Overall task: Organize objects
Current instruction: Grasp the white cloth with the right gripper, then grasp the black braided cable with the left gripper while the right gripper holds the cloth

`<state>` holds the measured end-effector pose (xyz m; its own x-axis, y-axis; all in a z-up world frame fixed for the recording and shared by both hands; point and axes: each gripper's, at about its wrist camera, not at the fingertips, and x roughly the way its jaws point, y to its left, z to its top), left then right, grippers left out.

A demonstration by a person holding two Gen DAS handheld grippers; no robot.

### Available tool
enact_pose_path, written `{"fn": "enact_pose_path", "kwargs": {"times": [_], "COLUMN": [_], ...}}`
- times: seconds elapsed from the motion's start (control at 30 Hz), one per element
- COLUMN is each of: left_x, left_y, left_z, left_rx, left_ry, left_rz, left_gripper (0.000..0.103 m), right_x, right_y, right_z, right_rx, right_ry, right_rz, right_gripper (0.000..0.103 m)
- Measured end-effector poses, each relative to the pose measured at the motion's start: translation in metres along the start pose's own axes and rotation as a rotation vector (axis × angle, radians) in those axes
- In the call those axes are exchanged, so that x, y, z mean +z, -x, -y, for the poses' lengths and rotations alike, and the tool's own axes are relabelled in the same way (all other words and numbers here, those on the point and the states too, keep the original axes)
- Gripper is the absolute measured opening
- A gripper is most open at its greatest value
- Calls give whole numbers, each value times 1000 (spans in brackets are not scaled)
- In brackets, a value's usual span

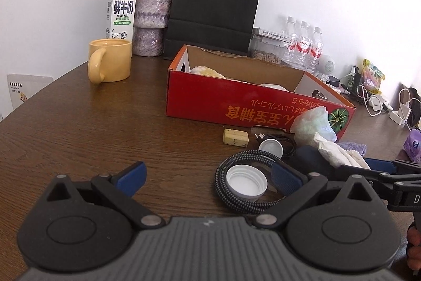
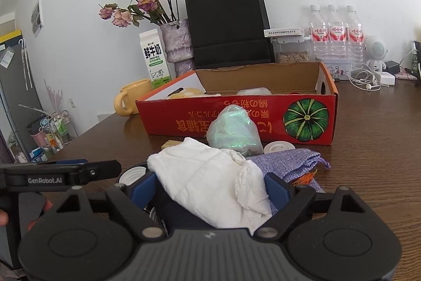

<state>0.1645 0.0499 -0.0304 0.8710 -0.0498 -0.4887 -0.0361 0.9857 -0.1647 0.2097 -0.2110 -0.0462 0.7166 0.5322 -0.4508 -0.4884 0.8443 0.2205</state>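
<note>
My right gripper (image 2: pixel 210 182) stands wide around a crumpled white cloth (image 2: pixel 208 186) that lies on a dark navy object (image 1: pixel 307 159). Its blue pads sit close against the cloth's sides, with no squeeze visible. A purple woven pouch (image 2: pixel 286 165) and an iridescent plastic bag (image 2: pixel 234 131) lie just beyond, in front of the red cardboard box (image 2: pixel 168 120). My left gripper (image 1: pixel 208 170) is open over bare table. Its right finger rests beside a white bottle cap (image 1: pixel 246 183) inside a coiled braided cable (image 1: pixel 223 191). A yellow block (image 1: pixel 235 136) and a small white lid (image 1: pixel 271 146) lie near the box.
At the back stand a yellow mug (image 1: pixel 110 59), a milk carton (image 1: pixel 121 9), a vase of dried roses (image 1: pixel 151 17), a black paper bag (image 1: pixel 213 7) and three water bottles (image 1: pixel 302 44). Chargers and cables (image 1: pixel 379 102) clutter the right edge.
</note>
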Motion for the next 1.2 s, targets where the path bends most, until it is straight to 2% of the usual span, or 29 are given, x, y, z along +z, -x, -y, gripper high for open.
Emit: {"fn": "enact_pose_path", "kwargs": {"times": [0.47,0.63,0.77,1.1,1.2], "left_x": [-2,-5,-3,6,6], "left_y": [-5,-3,-4,-31,-42], "left_z": [2,16,26,54,60], "left_rx": [-8,-11,-59,-35,-4], "left_ry": [-2,-75,-78,-145,-160], "left_rz": [-40,-49,-63,-171,-209], "left_gripper": [103,103,103,103,103], "right_x": [-2,-1,-1,-4,-4], "right_y": [19,26,29,36,37], "right_z": [2,4,7,15,16], "right_rx": [-60,-82,-99,-119,-120], "right_ry": [-5,-5,-15,-44,-44], "right_rz": [121,161,175,204,211], "right_gripper": [82,82,82,82,82]}}
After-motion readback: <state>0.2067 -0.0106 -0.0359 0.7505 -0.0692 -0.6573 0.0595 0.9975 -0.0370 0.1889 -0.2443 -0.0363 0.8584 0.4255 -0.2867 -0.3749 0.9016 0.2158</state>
